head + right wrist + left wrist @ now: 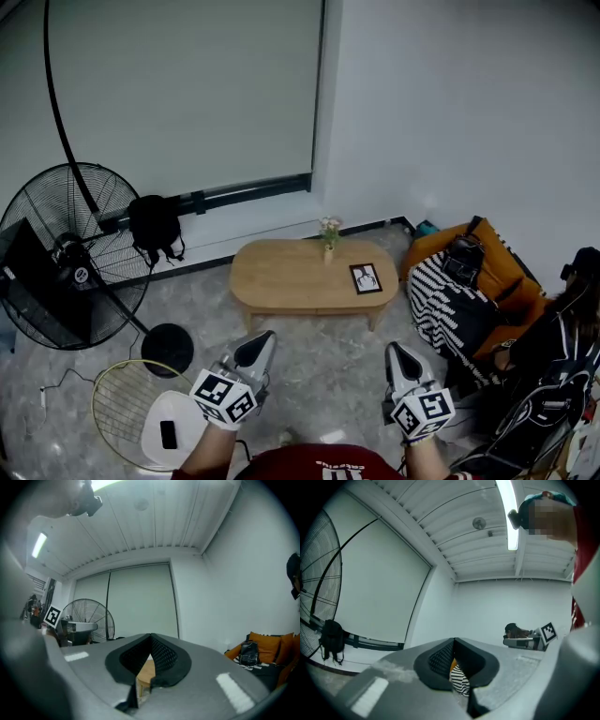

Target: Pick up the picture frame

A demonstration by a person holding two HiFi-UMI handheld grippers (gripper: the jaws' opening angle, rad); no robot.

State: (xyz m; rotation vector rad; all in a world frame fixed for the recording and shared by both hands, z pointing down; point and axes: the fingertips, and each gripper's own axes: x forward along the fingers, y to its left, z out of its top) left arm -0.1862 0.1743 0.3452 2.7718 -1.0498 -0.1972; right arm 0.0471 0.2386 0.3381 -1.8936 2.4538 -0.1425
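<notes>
The picture frame (366, 278), black-edged with a pale print, lies flat on the right part of a low oval wooden table (281, 281). A small vase of flowers (329, 232) stands at the table's far edge. Both grippers hang over the floor on the near side of the table, pointing level toward it. My left gripper (261, 349) (453, 641) has its jaws together with nothing between them. My right gripper (396, 356) (151, 635) is likewise shut and empty, with the table's wood (146, 671) showing in the slit behind its tips.
A large floor fan (66, 253) and a hanging black bag (155, 225) stand at left. A racket (117, 403) and a white stool (178, 422) lie near left. Orange and striped cushions (455, 305) and a seated person (562, 328) fill the right.
</notes>
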